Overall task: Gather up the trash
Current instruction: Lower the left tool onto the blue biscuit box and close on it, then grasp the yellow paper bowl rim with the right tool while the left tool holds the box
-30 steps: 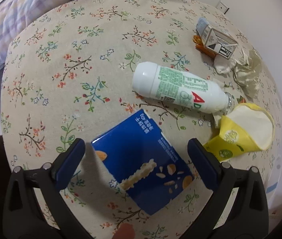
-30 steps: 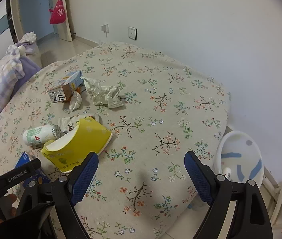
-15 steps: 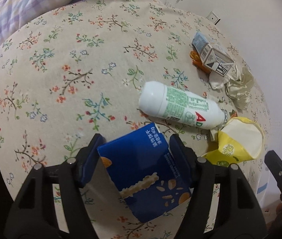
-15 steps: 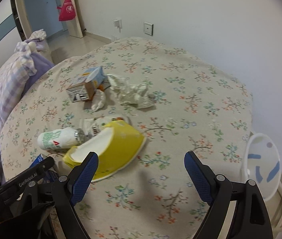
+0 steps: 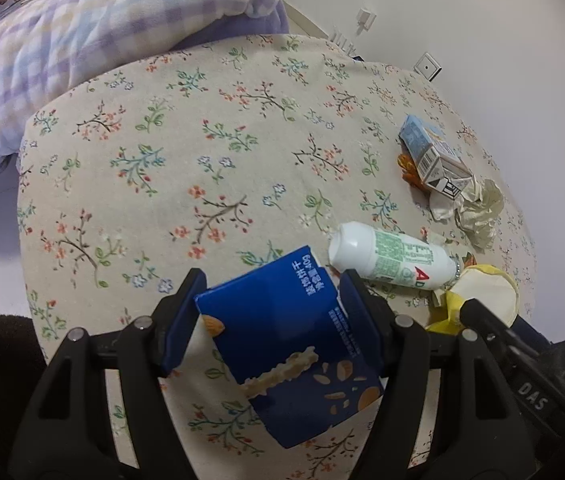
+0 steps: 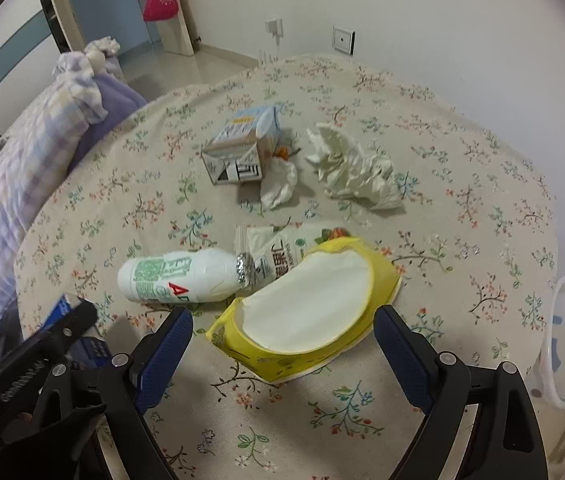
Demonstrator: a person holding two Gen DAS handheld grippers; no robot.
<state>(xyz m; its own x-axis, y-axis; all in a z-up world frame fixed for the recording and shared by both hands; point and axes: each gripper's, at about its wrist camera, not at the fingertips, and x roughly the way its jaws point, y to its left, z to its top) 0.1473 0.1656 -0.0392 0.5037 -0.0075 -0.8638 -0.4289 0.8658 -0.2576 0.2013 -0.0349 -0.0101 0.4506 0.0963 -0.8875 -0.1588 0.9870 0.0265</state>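
Left gripper (image 5: 268, 316) fingers clamp flat blue cardboard snack box (image 5: 290, 344); right gripper (image 6: 282, 340) fingers wide, empty, straddling crushed yellow paper cup (image 6: 306, 308): lower squarely before closing.

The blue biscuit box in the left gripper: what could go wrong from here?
1. The left gripper pinches the blue biscuit box only near its upper end; it may tilt or slip out.
2. The open right gripper hangs over the yellow paper cup, which touches the white bottle; closing might nudge the bottle.
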